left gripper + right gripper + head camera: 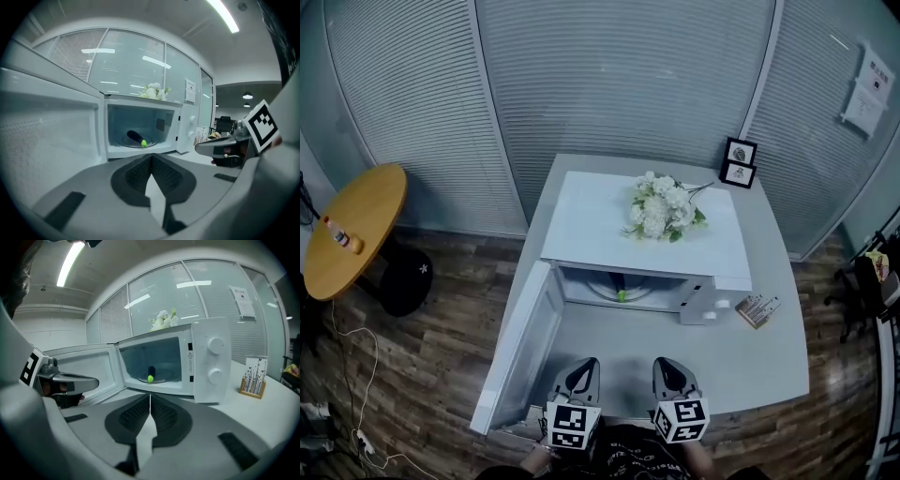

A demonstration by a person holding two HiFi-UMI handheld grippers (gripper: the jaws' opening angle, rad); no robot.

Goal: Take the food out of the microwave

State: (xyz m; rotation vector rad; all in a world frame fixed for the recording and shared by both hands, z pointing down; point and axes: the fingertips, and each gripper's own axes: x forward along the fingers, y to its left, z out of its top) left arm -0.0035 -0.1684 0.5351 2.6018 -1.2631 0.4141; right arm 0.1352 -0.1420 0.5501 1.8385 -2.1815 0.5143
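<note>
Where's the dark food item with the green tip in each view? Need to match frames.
Head view: food at centre, inside the open microwave, mostly hidden under its top.
Left gripper view: food left of centre, inside the cavity.
Right gripper view: food at centre, inside the cavity.
Shared landmark: white flowers on the microwave.

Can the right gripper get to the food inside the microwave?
Probably yes: the microwave door is swung wide open and nothing stands between the right gripper and the food inside. Its jaws are shut, so they must open first.

glossy white microwave, wood-grain floor
</note>
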